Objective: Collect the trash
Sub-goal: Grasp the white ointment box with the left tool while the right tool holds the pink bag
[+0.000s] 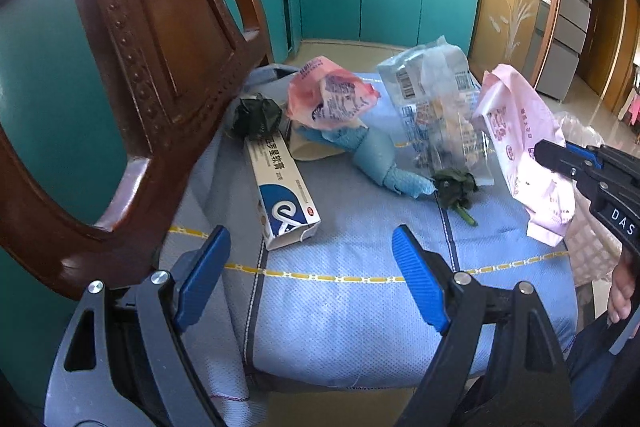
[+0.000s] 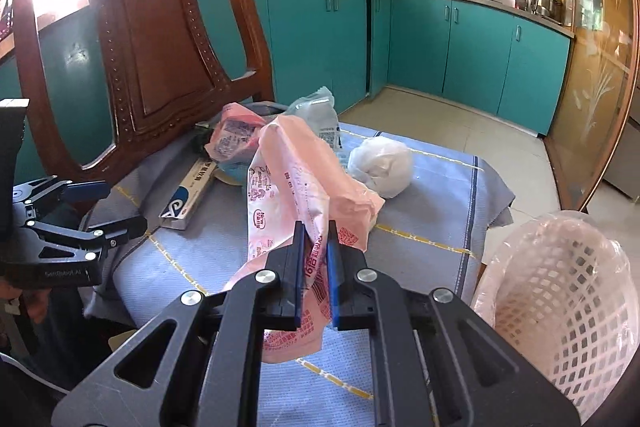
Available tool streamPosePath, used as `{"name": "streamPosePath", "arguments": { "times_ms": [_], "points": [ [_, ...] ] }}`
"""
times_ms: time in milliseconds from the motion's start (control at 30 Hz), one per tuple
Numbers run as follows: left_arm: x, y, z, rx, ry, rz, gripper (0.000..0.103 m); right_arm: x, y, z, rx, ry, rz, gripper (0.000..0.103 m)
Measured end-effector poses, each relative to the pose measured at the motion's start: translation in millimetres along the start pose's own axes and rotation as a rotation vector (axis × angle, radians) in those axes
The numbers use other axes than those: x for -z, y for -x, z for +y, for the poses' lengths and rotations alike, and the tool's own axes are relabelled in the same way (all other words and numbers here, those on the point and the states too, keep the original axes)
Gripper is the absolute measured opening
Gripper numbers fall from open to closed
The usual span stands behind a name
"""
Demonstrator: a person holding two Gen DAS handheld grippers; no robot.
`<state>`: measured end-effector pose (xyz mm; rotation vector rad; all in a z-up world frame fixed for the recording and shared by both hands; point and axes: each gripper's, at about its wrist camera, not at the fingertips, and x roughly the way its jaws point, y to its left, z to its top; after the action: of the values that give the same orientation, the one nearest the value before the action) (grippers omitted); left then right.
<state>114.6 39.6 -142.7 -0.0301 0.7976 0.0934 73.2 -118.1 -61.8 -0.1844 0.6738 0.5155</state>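
Trash lies on a chair's blue cushion (image 1: 340,307). My right gripper (image 2: 316,247) is shut on a pink plastic wrapper (image 2: 296,187) and holds it above the cushion; the wrapper also shows in the left wrist view (image 1: 520,139). My left gripper (image 1: 312,259) is open and empty, above the cushion's near edge, just short of a white and blue ointment box (image 1: 280,195). Further on lie a second pink wrapper (image 1: 332,99), a blue cloth twist (image 1: 372,155), a clear plastic bag (image 1: 436,107), wilted greens (image 1: 456,187) and a dark wad (image 1: 256,115). A white crumpled ball (image 2: 380,163) lies at the cushion's far right.
A white lattice wastebasket (image 2: 560,299) lined with a plastic bag stands beside the chair at the right. The carved wooden chair back (image 1: 140,67) rises at the left. Teal kitchen cabinets (image 2: 460,47) line the far wall across a tiled floor.
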Motion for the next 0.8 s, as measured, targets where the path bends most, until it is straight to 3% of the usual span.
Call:
{"name": "streamPosePath", "arguments": {
  "times_ms": [533,667,800],
  "points": [
    [6,-19,8,0.023,0.026,0.029,0.083,9,-1,-1,0.032,0.006,0.037,0.011],
    [6,-28,12,0.053,0.046,0.051,0.073,9,1,-1,0.037,0.002,0.034,0.011],
    [5,-35,15,0.065,0.053,0.060,0.073,11,0,-2,0.043,-0.001,0.041,0.011]
  ]
}}
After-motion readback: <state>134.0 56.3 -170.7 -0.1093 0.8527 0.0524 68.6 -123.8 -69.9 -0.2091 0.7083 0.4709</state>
